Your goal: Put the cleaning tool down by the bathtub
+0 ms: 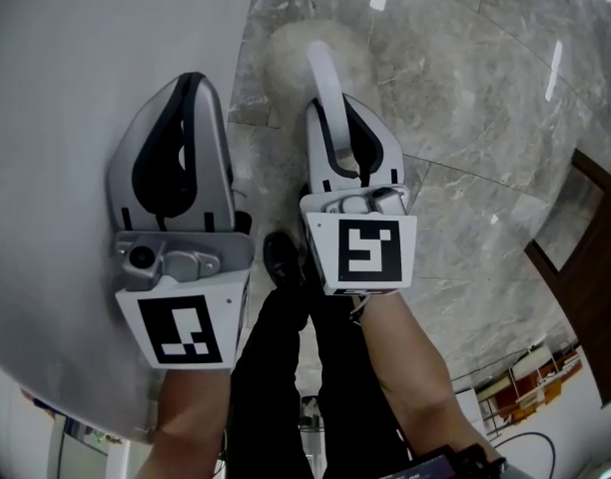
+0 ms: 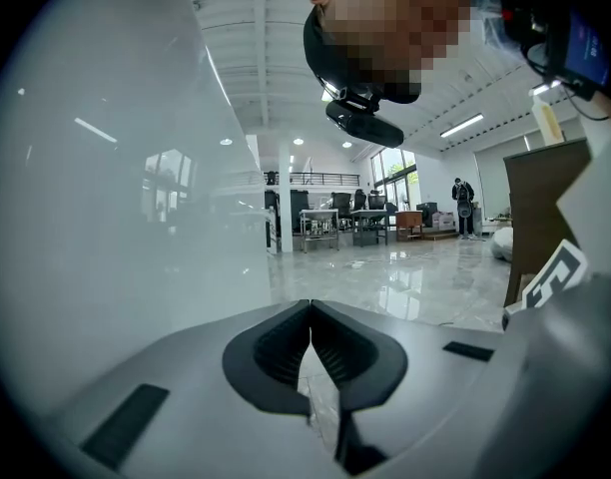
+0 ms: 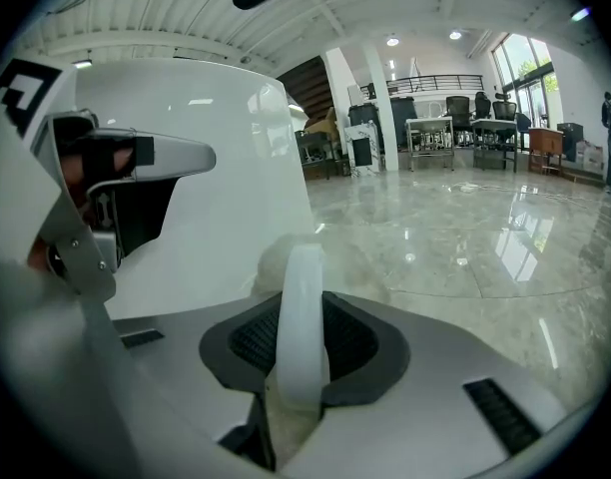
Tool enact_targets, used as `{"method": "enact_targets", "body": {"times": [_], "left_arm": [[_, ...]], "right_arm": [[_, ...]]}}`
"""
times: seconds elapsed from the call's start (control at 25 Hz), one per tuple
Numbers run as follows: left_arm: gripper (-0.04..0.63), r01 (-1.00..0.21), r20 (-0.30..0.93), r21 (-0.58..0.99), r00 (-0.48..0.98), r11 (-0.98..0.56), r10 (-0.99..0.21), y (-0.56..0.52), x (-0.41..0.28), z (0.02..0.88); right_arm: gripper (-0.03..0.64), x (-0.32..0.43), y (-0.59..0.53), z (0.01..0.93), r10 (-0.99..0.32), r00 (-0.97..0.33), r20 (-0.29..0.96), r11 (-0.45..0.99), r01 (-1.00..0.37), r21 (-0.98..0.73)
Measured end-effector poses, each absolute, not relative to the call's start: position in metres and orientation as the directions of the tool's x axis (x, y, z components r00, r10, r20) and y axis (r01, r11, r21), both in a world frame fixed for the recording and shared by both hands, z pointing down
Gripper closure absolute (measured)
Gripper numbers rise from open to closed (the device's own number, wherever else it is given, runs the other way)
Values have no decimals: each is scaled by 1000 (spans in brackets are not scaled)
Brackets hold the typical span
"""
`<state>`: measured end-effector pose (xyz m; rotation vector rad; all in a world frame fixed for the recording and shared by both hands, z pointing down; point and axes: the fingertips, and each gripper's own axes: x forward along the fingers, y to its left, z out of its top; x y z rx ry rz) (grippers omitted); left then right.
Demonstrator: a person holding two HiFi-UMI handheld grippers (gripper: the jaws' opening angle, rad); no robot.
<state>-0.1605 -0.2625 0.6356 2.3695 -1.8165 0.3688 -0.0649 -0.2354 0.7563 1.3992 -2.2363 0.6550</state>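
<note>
Left gripper (image 1: 191,78) and right gripper (image 1: 335,108) are both grey shells with black ribbed pads (image 2: 276,352), plus white cubes (image 1: 181,327) with black square markers. Black trousers (image 1: 276,387) and a black shoe (image 1: 283,257) at lower middle.

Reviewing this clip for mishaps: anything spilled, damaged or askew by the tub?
Nothing stands out. The right gripper holds the cleaning tool in its jaws over clean floor beside the bathtub; the left gripper is shut, empty.

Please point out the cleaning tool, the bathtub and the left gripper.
cleaning tool (image 3: 304,302), right gripper view, on its white handle.
bathtub (image 1: 56,98), head view, on its white wall.
left gripper (image 2: 310,319), left gripper view, where its jaws meet.
</note>
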Motion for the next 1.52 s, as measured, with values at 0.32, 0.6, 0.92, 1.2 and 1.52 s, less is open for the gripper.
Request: {"method": "enact_targets", "body": {"times": [0.32,0.6,0.92,1.2,1.52], "left_arm": [[578,-962,275,-45,246,-268,-930,-264,-165,653],[578,-961,274,-38,253,-274,-928,-261,-165,667],[578,-960,270,-39,258,-278,-927,-259,-164,672],[578,-962,263,-30,255,-272,-930,-260,-165,674],[578,-960,274,-44,255,-277,-927,-259,-163,678]], "right_arm": [[516,-78,-234,780,-693,-418,587,403,-900,-165],[516,-84,-224,806,-666,-417,618,401,-899,-175],[515,-90,-216,824,-641,-416,645,390,-900,-192],[515,-93,-220,843,-636,-405,657,371,-907,-199],[515,-92,-218,866,-621,-403,672,377,-905,-195]]}}
